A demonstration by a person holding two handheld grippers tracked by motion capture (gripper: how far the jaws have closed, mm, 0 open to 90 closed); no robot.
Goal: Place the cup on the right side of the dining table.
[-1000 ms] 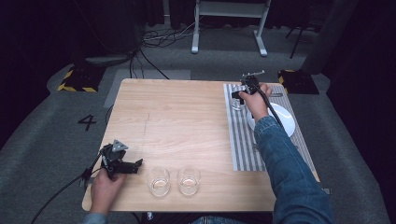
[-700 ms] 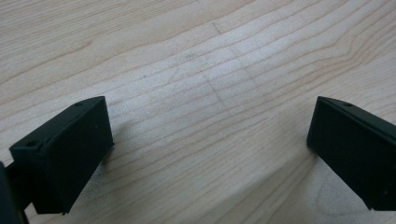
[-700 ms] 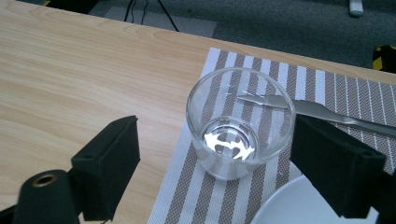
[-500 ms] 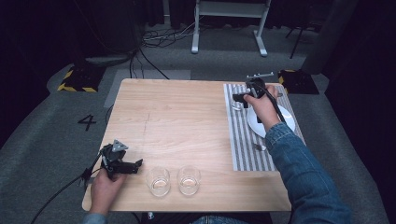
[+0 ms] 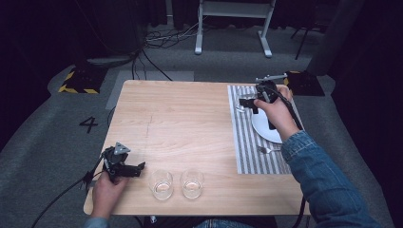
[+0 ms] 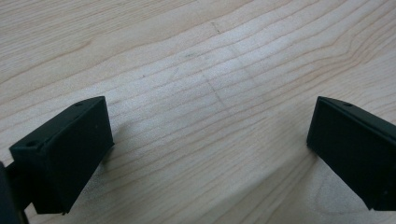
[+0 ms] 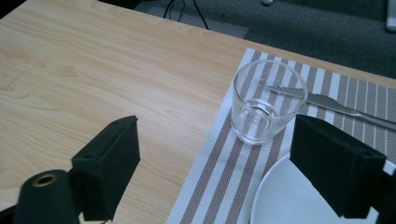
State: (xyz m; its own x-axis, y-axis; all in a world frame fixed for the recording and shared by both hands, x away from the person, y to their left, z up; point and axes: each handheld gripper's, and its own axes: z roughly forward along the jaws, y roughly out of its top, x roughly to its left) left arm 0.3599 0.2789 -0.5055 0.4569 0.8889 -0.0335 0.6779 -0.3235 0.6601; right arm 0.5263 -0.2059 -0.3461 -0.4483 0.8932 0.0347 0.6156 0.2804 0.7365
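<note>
— Where do we have the right gripper (image 5: 249,101)?

— At about one o'clock on the table (image 5: 190,123), above the striped placemat (image 5: 247,142). Its jaws stand wide apart, gripping nothing. The small glass (image 7: 268,106) stands upright on the placemat just beyond them, apart from both, beside the white plate (image 7: 289,200). A piece of cutlery (image 7: 348,110) lies behind the glass.

— And our left gripper (image 5: 134,169)?

— At seven o'clock, low over bare wood, jaws likewise spread and empty. Two more glasses (image 5: 161,184) stand just to its three o'clock side, near the table's front edge.
</note>
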